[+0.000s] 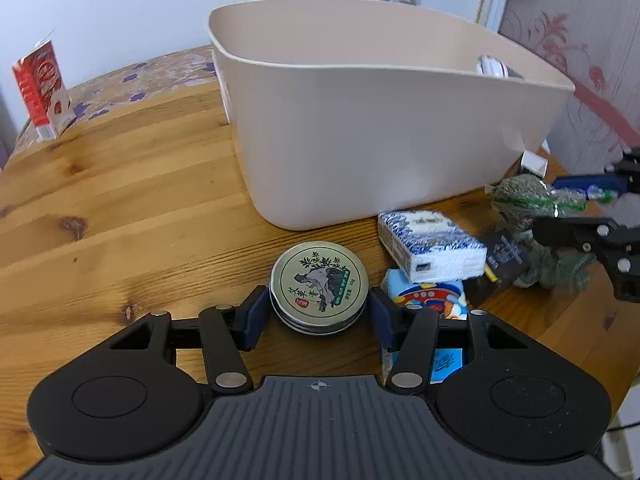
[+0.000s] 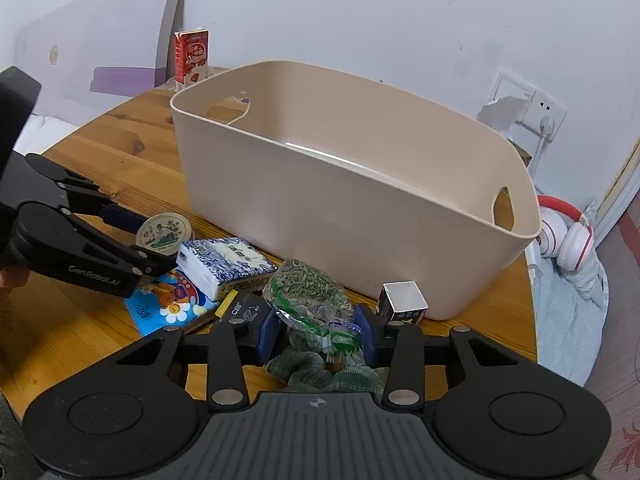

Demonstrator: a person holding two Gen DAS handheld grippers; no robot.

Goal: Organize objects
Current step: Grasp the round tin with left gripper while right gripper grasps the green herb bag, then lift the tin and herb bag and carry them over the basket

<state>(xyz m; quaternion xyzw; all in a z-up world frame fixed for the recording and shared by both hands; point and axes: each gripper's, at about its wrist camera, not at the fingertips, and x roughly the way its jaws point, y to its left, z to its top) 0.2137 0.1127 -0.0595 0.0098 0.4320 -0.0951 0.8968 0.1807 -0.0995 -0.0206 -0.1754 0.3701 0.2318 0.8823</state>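
The round tin [image 1: 319,285] is bracketed by the spread left gripper [image 1: 319,312], just in front of the beige bin [image 1: 360,152] (pads apparently not touching). The herb bag [image 2: 306,286] is similarly straddled by the spread right gripper [image 2: 318,330].

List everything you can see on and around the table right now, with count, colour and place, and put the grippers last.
Bin: one, beige, centre of the wooden table; no contents visible.
Round tin: one, silver-green lid, in front of the bin.
Tissue pack: one, white and blue, right of the tin, lying on a blue cartoon pack.
Herb bag: one, clear with green contents, on a green cloth.
Black packet: one, beside the tissue pack.
Small open box: one, white inside, against the bin.
Carton: one, red, far table edge.
Headphones: one pair, white and red, past the bin.
Left gripper: pads either side of the tin, grip uncertain.
Right gripper: pads around the herb bag, grip uncertain.
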